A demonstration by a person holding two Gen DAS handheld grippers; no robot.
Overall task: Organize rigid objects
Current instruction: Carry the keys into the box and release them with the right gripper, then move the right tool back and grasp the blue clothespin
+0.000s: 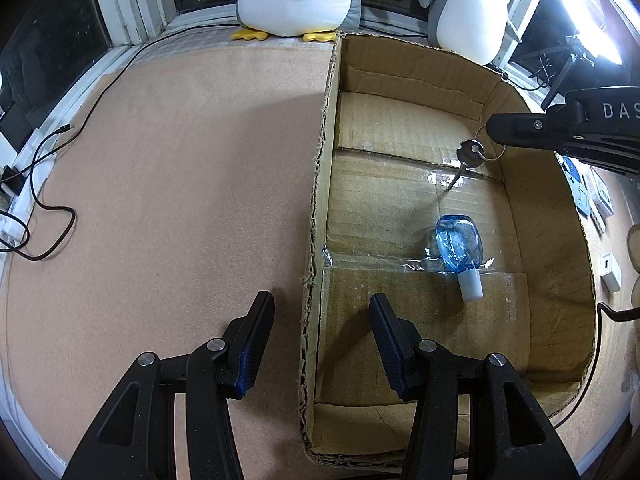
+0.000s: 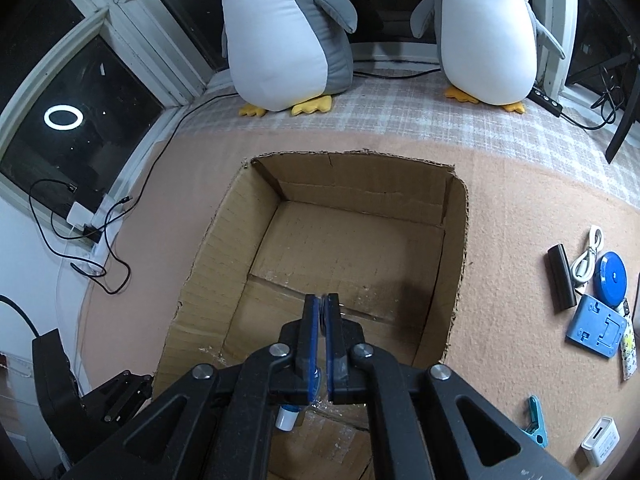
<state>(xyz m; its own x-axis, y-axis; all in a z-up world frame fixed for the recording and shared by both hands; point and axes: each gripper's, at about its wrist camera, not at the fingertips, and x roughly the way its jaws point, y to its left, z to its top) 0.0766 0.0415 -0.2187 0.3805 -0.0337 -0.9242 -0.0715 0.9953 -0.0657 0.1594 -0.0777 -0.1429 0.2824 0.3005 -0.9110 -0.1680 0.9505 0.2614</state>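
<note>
An open cardboard box (image 1: pixel 540 216) stands on the tan mat. On its floor lies a clear blue bottle (image 1: pixel 460 250) with a white cap; only the cap (image 2: pixel 287 418) shows under my fingers in the right wrist view. My right gripper (image 1: pixel 490 128) reaches over the box from the right, shut on a key ring. A silver key (image 1: pixel 469 155) dangles from the ring just above the box floor. In its own view, the right gripper (image 2: pixel 323 304) has its pads almost together over the box (image 2: pixel 224 216). My left gripper (image 1: pixel 320 312) stands open, straddling the box's left wall without pressing it.
Two plush penguins (image 2: pixel 280 40) (image 2: pixel 484 32) sit behind the box by the window. Right of the box lie a black cylinder (image 2: pixel 560 280), white cable (image 2: pixel 588 258), blue tape measure (image 2: pixel 610 276), blue case (image 2: pixel 596 330), teal clip (image 2: pixel 534 420) and white adapter (image 2: pixel 600 440). Black cables (image 1: pixel 48 208) trail at the left.
</note>
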